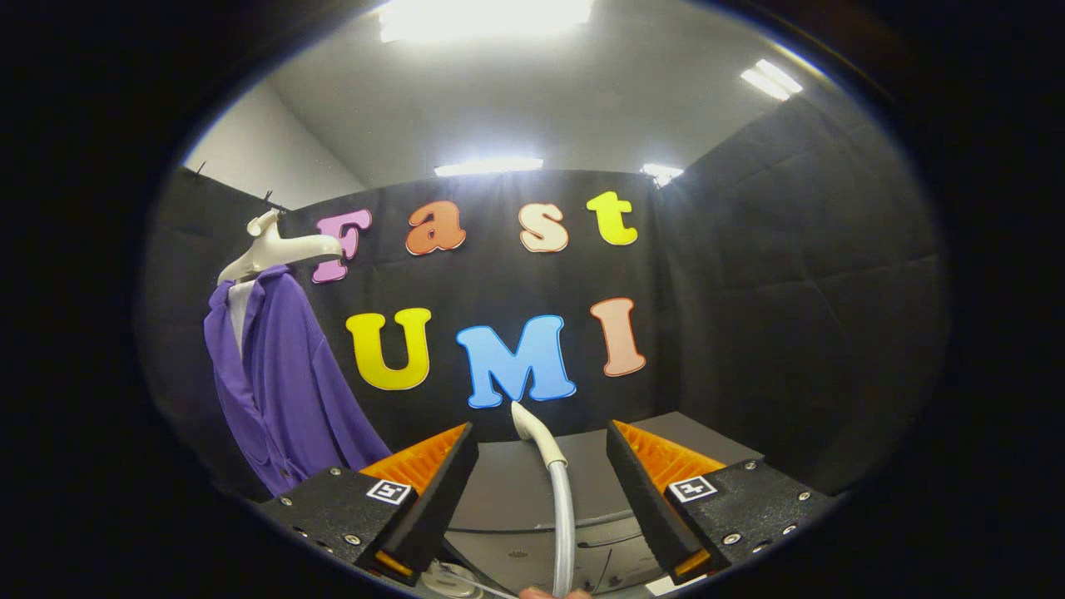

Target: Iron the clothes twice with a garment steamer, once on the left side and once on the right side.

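- The gripper (542, 487) has its two fingers spread wide apart, and they press on nothing.
- Between the fingers a pale steamer hose (562, 532) rises from below. It touches neither finger. At its bottom end a small part of a finger of a person (542, 593) is seen.
- The hose is smooth and greyish, and it ends in a white curved steamer nozzle (529, 426), which stands just ahead of the fingertips and bends a little to the left.
- Under the fingers and just beyond them lies a grey table (532, 487) with a flat top.
- Farther away, to the left of the left finger and well apart from the nozzle, hangs the purple garment (279, 374). It is a shirt with a collar, open at the front, and a white lining shows at the neck. The cloth falls in soft folds.
- The garment hangs on a white hanger (274, 249), against the black wall.
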`<state>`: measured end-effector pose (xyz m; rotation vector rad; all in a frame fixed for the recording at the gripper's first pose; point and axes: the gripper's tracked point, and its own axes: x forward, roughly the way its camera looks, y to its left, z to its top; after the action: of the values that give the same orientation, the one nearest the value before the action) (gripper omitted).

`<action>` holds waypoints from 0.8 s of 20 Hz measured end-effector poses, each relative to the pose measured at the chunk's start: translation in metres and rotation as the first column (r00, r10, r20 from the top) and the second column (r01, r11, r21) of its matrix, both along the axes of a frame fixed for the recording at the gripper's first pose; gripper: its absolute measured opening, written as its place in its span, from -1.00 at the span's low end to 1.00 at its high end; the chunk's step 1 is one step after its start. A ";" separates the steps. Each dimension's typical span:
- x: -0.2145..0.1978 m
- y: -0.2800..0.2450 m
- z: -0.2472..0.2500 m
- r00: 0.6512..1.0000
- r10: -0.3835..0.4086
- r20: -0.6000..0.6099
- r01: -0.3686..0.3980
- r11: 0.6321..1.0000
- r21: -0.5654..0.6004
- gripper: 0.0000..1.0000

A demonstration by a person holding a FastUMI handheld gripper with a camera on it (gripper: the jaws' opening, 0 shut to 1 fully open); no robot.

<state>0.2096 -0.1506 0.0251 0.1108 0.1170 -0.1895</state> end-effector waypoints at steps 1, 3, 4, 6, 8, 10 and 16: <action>0.014 -0.003 -0.004 1.000 0.007 -0.014 -0.007 0.999 0.034 0.91; 0.040 -0.017 -0.014 0.999 0.010 -0.046 -0.005 0.995 0.097 0.90; 0.053 -0.024 -0.022 0.998 0.013 -0.061 -0.005 0.991 0.134 0.90; 0.078 -0.032 -0.038 0.995 0.034 -0.097 -0.012 0.977 0.213 0.90; 0.103 -0.039 -0.057 0.988 0.069 -0.136 -0.028 0.960 0.279 0.91; 0.123 -0.047 -0.076 0.980 0.097 -0.174 -0.038 0.949 0.314 0.89; 0.171 -0.070 -0.129 0.932 0.165 -0.323 0.002 0.888 0.459 0.88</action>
<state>0.3803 -0.2202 -0.1037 0.5406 0.5290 -0.0905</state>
